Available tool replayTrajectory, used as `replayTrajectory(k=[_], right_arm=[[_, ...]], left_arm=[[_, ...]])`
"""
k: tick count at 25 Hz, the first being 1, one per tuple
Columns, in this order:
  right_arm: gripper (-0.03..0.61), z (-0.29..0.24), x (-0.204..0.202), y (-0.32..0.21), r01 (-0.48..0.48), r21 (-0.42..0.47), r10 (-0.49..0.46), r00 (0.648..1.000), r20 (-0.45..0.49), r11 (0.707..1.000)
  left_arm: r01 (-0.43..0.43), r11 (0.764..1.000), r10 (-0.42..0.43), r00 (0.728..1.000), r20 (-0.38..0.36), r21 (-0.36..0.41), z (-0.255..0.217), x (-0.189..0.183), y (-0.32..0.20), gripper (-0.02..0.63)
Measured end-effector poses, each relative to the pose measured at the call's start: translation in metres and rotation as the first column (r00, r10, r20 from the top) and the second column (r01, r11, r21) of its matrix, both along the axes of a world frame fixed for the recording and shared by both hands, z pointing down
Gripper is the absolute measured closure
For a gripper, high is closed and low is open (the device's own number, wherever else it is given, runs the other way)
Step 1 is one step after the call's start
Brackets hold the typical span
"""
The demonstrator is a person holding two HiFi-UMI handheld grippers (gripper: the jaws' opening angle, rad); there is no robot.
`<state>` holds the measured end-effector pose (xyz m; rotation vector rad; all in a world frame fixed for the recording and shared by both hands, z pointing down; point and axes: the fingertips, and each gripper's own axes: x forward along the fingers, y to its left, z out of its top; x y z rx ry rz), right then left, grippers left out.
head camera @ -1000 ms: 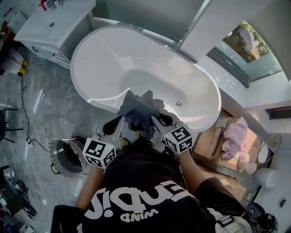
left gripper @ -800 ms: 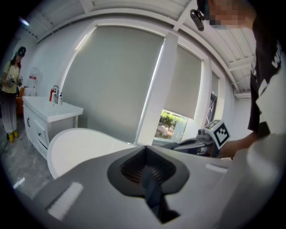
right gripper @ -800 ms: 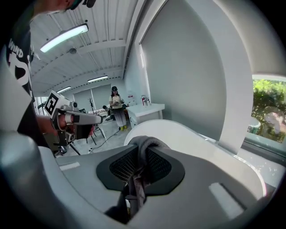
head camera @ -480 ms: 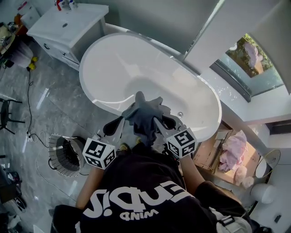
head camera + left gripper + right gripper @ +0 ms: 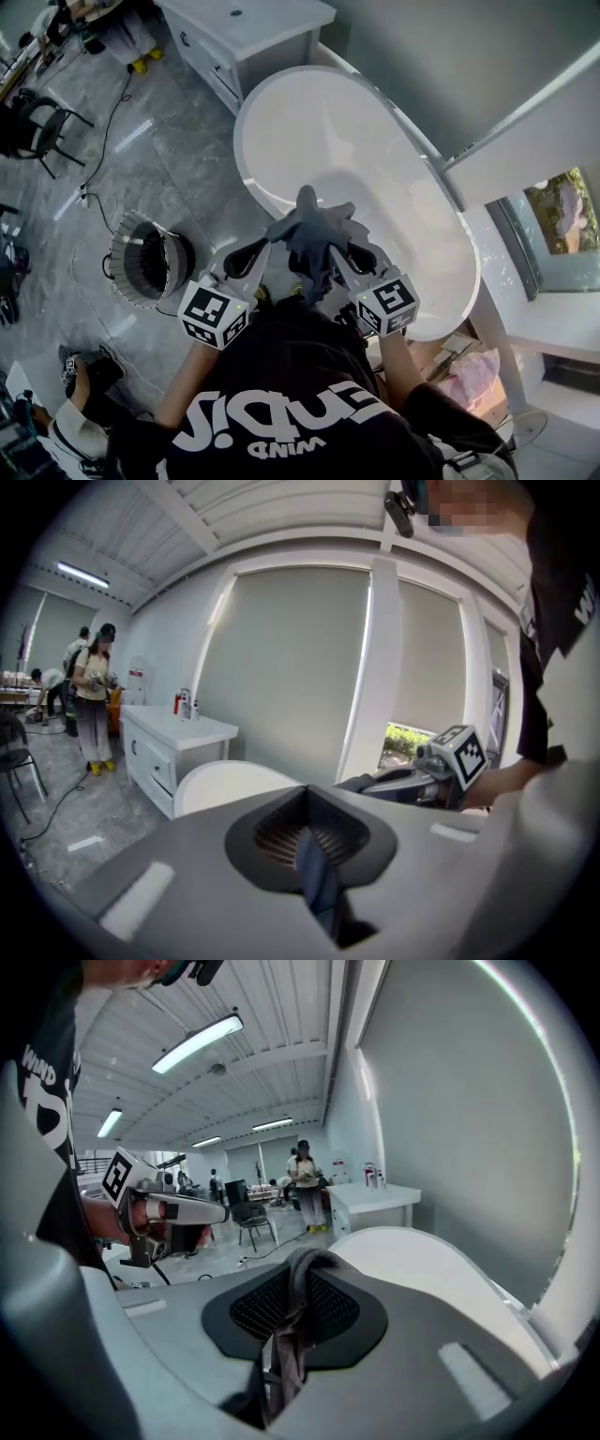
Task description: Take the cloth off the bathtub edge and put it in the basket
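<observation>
A grey marble floor [image 5: 169,159] fills the left of the head view, and the white tub [image 5: 246,178] runs from the middle to the far right, with a white vanity [image 5: 253,23] at its far end. On the floor left of the person stands the round basket [image 5: 120,272], near the tub's side and well apart from the cloth. The dark grey cloth [image 5: 314,234] hangs bunched between the two tools over the tub's near rim. Whether it touches that rim cannot be told from above. The left gripper [image 5: 255,257] has its jaws almost together on a thin fold of the cloth [image 5: 319,883] – the fabric shows as a dark strip in the narrow gap, with the tub [image 5: 225,785] beyond it. The right gripper [image 5: 349,255] is likewise nearly closed, pinching a bunched fold of the cloth [image 5: 295,1307] that loops up over its jaw tips, with the tub [image 5: 422,1269] to its right. A black chair [image 5: 42,131] stands at far left.
</observation>
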<state>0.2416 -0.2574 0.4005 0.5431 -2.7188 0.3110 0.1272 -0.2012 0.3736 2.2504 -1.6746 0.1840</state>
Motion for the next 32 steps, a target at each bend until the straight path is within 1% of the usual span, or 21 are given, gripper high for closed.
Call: replayTrajectory(k=[2, 4, 6, 7, 10, 14, 18, 20, 23, 27, 30, 31, 32], right_arm=[[0.52, -0.008, -0.029, 0.003, 0.097, 0.012, -0.098, 0.995, 0.016, 0.995], [0.52, -0.013, -0.062, 0.013, 0.174, 0.018, -0.175, 0.984, 0.029, 0.985], [0.52, -0.016, -0.094, 0.024, 0.233, 0.018, -0.234, 0.972, 0.038, 0.972], [0.52, -0.017, -0.11, 0.028, 0.27, 0.02, -0.27, 0.962, 0.041, 0.963], [0.52, -0.023, -0.149, 0.037, 0.396, 0.02, -0.397, 0.916, 0.052, 0.918], [0.52, -0.033, -0.194, 0.06, 0.495, 0.002, -0.494, 0.868, 0.058, 0.869], [0.52, -0.042, -0.246, 0.095, 0.604, -0.003, -0.603, 0.796, 0.052, 0.797], [0.52, -0.043, -0.27, 0.115, 0.649, -0.003, -0.648, 0.759, 0.053, 0.76], [0.52, -0.043, -0.3, 0.145, 0.701, -0.01, -0.7, 0.712, 0.052, 0.713], [0.52, -0.044, -0.334, 0.189, 0.75, -0.015, -0.749, 0.66, 0.056, 0.661], [0.522, -0.038, -0.358, 0.23, 0.787, -0.018, -0.784, 0.617, 0.066, 0.617], [0.525, -0.037, -0.365, 0.243, 0.798, -0.018, -0.796, 0.602, 0.069, 0.602], [0.528, -0.037, -0.371, 0.254, 0.807, -0.018, -0.804, 0.589, 0.074, 0.59]], left_arm=[[0.084, 0.996, -0.084, 0.996, 0.013, -0.003, -0.001, -0.017, 0.018, 0.62], [0.164, 0.986, -0.163, 0.986, 0.015, -0.012, 0.0, -0.042, 0.04, 0.62], [0.238, 0.971, -0.238, 0.971, 0.007, -0.024, 0.003, -0.07, 0.061, 0.62], [0.283, 0.959, -0.283, 0.959, 0.004, -0.028, 0.004, -0.084, 0.07, 0.62], [0.427, 0.904, -0.428, 0.904, 0.005, -0.031, 0.0, -0.113, 0.094, 0.62], [0.544, 0.839, -0.544, 0.839, 0.008, -0.031, -0.011, -0.146, 0.134, 0.62], [0.659, 0.752, -0.659, 0.752, -0.009, -0.026, -0.018, -0.179, 0.177, 0.62], [0.697, 0.716, -0.698, 0.716, -0.012, -0.025, -0.019, -0.193, 0.198, 0.62], [0.741, 0.671, -0.741, 0.671, -0.014, -0.029, -0.02, -0.209, 0.227, 0.62], [0.789, 0.614, -0.789, 0.614, -0.01, -0.027, -0.022, -0.233, 0.274, 0.62], [0.832, 0.554, -0.832, 0.554, -0.016, -0.03, -0.015, -0.25, 0.317, 0.62], [0.843, 0.537, -0.843, 0.537, -0.022, -0.033, -0.012, -0.254, 0.328, 0.618], [0.85, 0.526, -0.851, 0.525, -0.028, -0.035, -0.01, -0.257, 0.338, 0.62]])
